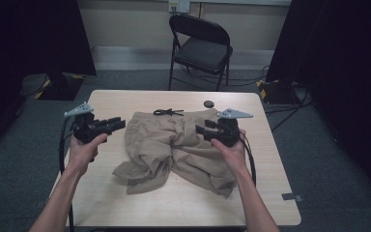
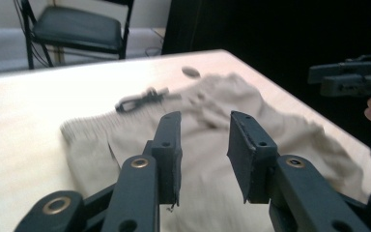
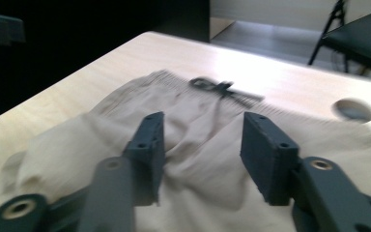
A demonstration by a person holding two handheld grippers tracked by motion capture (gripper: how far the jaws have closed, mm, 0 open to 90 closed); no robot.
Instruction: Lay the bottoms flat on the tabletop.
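Here, in the high view, a pair of beige shorts (image 1: pixel 174 147) lies crumpled at the middle of the light wooden table (image 1: pixel 106 198), waistband toward the far edge and the legs bunched toward the person. A dark drawstring (image 1: pixel 168 112) is tied in a bow at the waistband. The left gripper (image 1: pixel 118 124) is held above the table just beside the left side of the shorts, its jaws pointing right toward the cloth. The right gripper (image 1: pixel 202 129) is held over the right part of the shorts, its jaws pointing left. A small dark hole (image 1: pixel 208 103) sits in the tabletop beyond the waistband, and a black folding chair (image 1: pixel 200 46) stands behind the table.

In the left gripper view, the left gripper (image 2: pixel 204 145) has its two black jaws spread apart with nothing between them; the shorts (image 2: pixel 222 159) lie below and ahead, with the drawstring (image 2: pixel 140 100) at the ribbed waistband. The right gripper (image 2: pixel 352 79) shows at the far right, above the table's edge.

In the right gripper view, the right gripper (image 3: pixel 203 145) is likewise released, jaws parted and empty above the shorts (image 3: pixel 193 169). The drawstring (image 3: pixel 222 89) lies ahead, and the hole (image 3: pixel 353 109) is off to the right.
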